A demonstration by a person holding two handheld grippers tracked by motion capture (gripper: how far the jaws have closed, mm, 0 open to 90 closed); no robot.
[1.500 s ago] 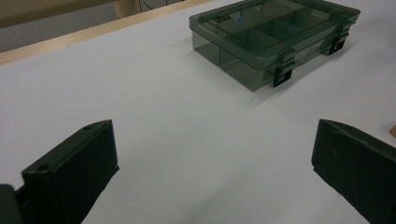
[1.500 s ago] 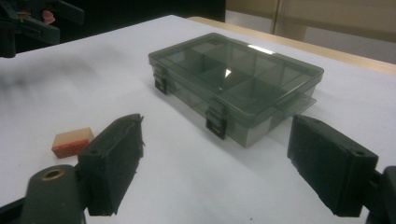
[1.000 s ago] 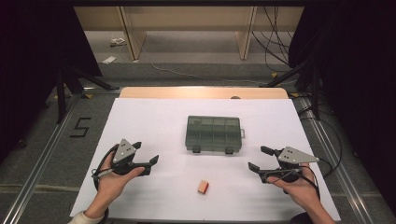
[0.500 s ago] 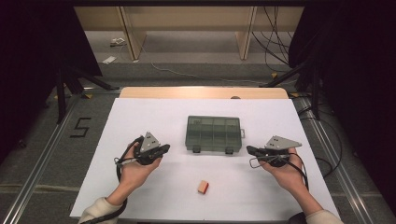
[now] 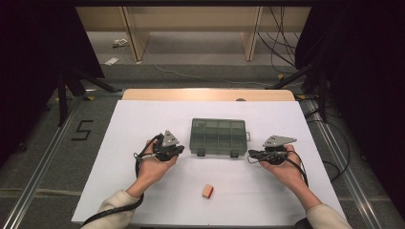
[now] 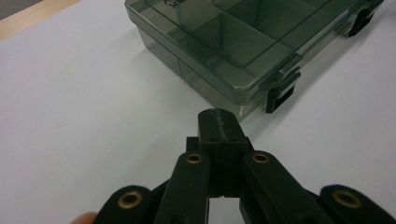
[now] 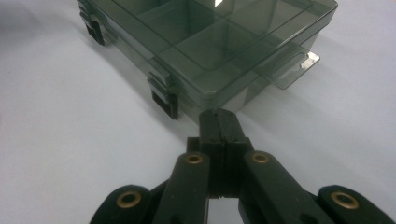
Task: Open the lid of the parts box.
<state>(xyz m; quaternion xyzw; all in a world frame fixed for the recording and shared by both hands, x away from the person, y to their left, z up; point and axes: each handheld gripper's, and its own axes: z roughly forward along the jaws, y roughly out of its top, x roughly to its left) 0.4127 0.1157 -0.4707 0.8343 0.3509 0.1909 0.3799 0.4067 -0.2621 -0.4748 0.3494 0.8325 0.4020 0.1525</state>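
A closed, smoky-grey clear compartment box (image 5: pixel 219 136) lies mid-table on the white sheet, with two dark latches on its near side. My left gripper (image 5: pixel 180 149) is shut with nothing in it, its tip just short of the box's near left corner (image 6: pixel 243 107), beside the left latch (image 6: pixel 279 95). My right gripper (image 5: pixel 251 154) is also shut and empty, pointing at the box's near right corner (image 7: pixel 233 100) next to the right latch (image 7: pixel 164 99). A small orange block (image 5: pixel 207 191) lies on the sheet nearer the person, between the two hands.
The white sheet (image 5: pixel 129 143) covers most of the wooden table (image 5: pixel 143 94). A clear tab (image 7: pixel 292 70) sticks out of the box's right end. Cables trail from both grippers along the forearms. Floor, black stands and shelving lie beyond the far edge.
Both hands have moved forward and inward, from near the table's sides to the box's near corners. The box and the orange block have not moved.
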